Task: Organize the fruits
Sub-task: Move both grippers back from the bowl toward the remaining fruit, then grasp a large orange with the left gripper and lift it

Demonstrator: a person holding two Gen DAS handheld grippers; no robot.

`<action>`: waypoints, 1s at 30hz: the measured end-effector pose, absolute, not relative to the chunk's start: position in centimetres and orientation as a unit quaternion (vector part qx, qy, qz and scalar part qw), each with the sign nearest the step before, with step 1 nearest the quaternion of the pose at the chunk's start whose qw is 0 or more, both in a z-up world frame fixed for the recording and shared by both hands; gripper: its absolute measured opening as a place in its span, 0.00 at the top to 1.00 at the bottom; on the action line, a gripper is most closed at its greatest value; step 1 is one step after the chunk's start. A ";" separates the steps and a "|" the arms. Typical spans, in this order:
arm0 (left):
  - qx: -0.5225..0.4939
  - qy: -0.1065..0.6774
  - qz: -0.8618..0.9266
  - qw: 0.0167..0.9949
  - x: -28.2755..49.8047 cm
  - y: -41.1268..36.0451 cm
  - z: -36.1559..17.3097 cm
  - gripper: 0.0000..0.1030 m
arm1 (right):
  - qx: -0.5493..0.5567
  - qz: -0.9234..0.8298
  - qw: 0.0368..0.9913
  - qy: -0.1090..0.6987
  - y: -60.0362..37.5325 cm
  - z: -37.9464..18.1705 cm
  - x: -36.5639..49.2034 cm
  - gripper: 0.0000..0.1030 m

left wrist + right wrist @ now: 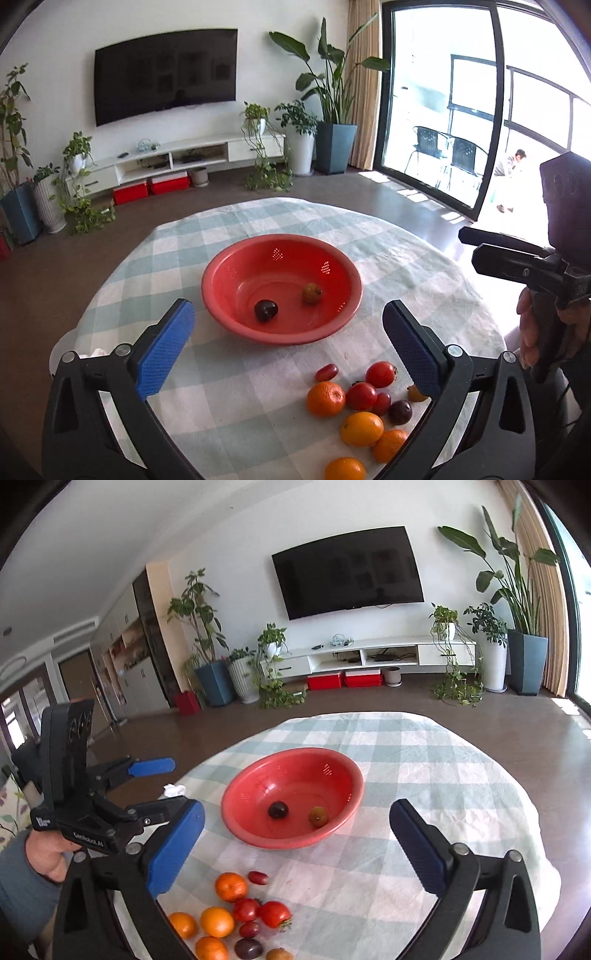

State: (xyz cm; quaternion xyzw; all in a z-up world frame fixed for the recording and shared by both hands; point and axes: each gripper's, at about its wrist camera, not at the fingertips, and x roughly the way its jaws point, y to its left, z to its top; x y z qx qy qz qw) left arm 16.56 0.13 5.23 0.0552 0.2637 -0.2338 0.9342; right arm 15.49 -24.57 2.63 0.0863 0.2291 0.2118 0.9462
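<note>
A red bowl (229,280) sits mid-table and holds a dark purple fruit (266,310) and a yellowish fruit (312,293); the bowl also shows in the right wrist view (236,805). Near the front edge lies a cluster of oranges (325,398), red tomatoes (380,373), a small red oblong fruit (326,372) and a dark plum (400,412); the cluster shows in the right wrist view too (231,887). My left gripper (291,350) is open and empty above the table in front of the bowl. My right gripper (299,849) is open and empty, also in front of the bowl.
The round table has a green-white checked cloth (258,221). A crumpled white tissue (173,789) lies at its left edge. The right gripper shows at the right of the left wrist view (517,258); the left one shows at left in the right wrist view (147,786).
</note>
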 end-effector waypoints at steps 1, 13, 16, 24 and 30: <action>0.048 0.247 -0.227 0.941 15.0 0.5 5.3 0.00 | 0.096 0.215 0.944 0.229 -24.8 2.3 14.7 0.00; -0.010 0.364 -0.151 0.919 6.3 4.1 -1.4 0.00 | 0.190 0.181 0.917 0.300 -26.6 -3.0 6.1 0.00; 0.005 0.376 -0.156 0.913 5.4 4.1 -3.1 0.00 | 0.195 0.178 0.905 0.334 -26.5 -4.9 4.8 0.00; 0.091 0.403 -0.208 0.887 7.5 1.0 -4.3 0.00 | 0.123 0.174 0.910 0.356 -23.6 -5.8 4.2 0.00; 0.116 0.436 -0.230 0.862 9.6 -0.4 -6.0 0.00 | 0.095 0.152 0.914 0.364 -22.8 -6.2 4.4 0.00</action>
